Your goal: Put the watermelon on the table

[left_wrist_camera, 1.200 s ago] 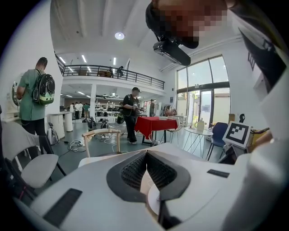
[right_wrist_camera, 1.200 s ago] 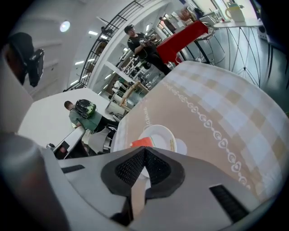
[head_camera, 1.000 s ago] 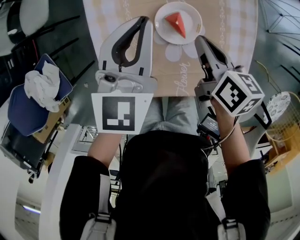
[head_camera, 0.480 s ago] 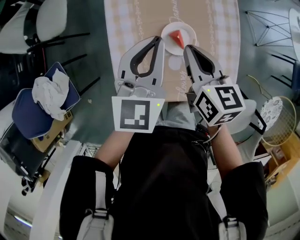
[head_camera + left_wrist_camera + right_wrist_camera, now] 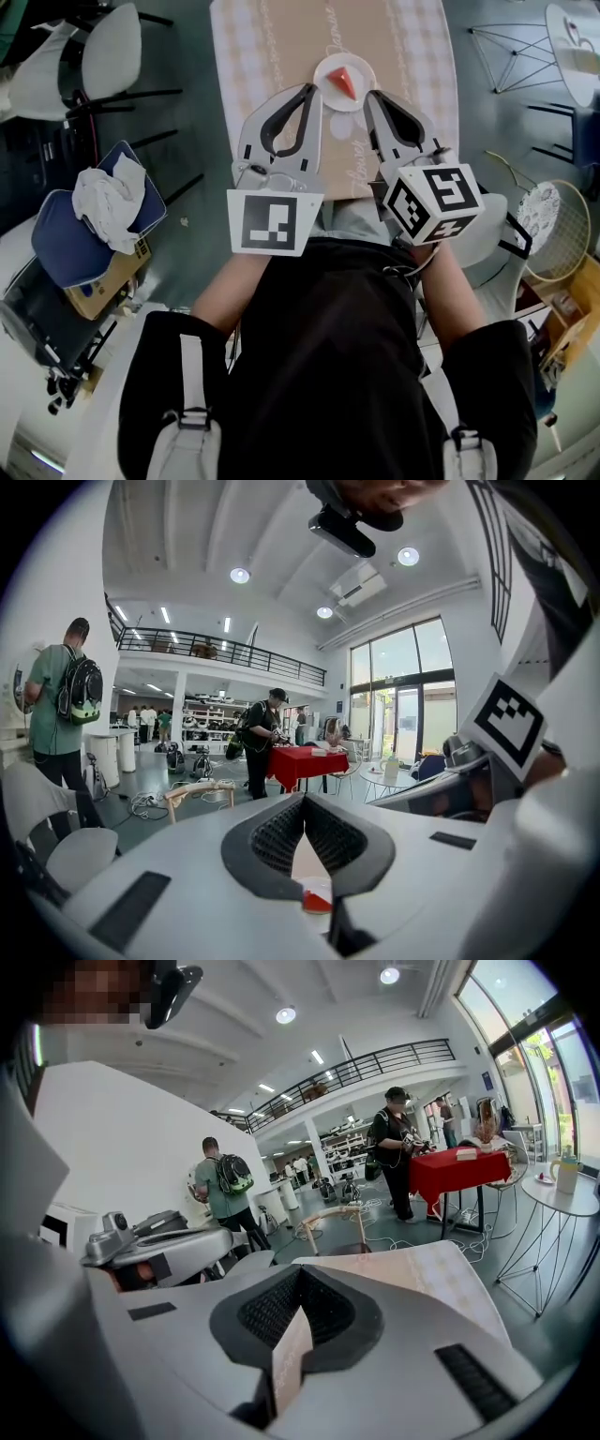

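On the counter [image 5: 272, 56], watermelon [image 5: 346, 82] sits on a plate [image 5: 325, 71]. We hold left tongs [image 5: 308, 88] and right tongs [image 5: 369, 94] beside it, closed, empty.

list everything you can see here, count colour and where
watermelon: one slice, red, on the plate
plate: one, white, on the table, just ahead of both grippers
table: one, beige checked cloth, straight ahead
chair: one, white, left of the table
blue seat: one, far left on the floor
cloth: one, white, crumpled on the blue seat
wire stand: one, dark, right of the table
bystanders: two close by, one in green with a backpack, one in black beside a red table
left gripper: one, white, jaws together, empty, left of the plate
right gripper: one, white, jaws together, empty, right of the plate
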`<action>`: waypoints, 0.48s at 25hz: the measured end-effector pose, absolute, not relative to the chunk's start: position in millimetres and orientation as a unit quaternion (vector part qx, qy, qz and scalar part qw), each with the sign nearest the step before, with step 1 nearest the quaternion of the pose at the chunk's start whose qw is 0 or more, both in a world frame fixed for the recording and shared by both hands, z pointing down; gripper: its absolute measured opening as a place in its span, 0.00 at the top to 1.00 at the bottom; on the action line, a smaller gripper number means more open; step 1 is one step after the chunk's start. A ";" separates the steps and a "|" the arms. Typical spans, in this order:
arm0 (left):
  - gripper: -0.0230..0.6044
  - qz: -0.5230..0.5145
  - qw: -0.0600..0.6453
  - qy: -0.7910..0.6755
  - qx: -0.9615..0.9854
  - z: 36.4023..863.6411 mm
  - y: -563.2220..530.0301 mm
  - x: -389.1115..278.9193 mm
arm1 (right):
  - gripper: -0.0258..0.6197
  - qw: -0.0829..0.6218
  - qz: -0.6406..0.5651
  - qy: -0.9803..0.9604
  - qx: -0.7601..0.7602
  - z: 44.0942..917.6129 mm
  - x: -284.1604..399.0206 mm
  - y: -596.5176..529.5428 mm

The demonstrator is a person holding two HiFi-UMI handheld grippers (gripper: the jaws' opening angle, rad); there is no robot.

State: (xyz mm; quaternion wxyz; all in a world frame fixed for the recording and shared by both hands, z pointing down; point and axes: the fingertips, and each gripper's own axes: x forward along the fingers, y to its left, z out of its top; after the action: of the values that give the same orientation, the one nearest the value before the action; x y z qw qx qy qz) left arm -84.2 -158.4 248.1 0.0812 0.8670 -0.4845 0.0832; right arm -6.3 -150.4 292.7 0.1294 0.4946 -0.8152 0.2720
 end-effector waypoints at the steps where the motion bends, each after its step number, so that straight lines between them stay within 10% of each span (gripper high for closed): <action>1: 0.94 0.082 0.080 -0.483 0.868 245.1 -155.8 -81.9 | 0.94 0.127 0.272 -0.814 0.497 289.0 -3.1 -149.1; 12: 0.94 0.076 0.057 -0.490 0.867 210.7 -120.9 -60.8 | 0.94 0.120 0.247 -0.821 0.500 266.9 30.3 -124.2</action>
State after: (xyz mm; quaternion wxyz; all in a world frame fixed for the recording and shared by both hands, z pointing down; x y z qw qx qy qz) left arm -60.8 -120.9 210.7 0.0565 0.8667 -0.4897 0.0761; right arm 30.3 -124.2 266.9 0.1204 0.5005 -0.8209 0.2474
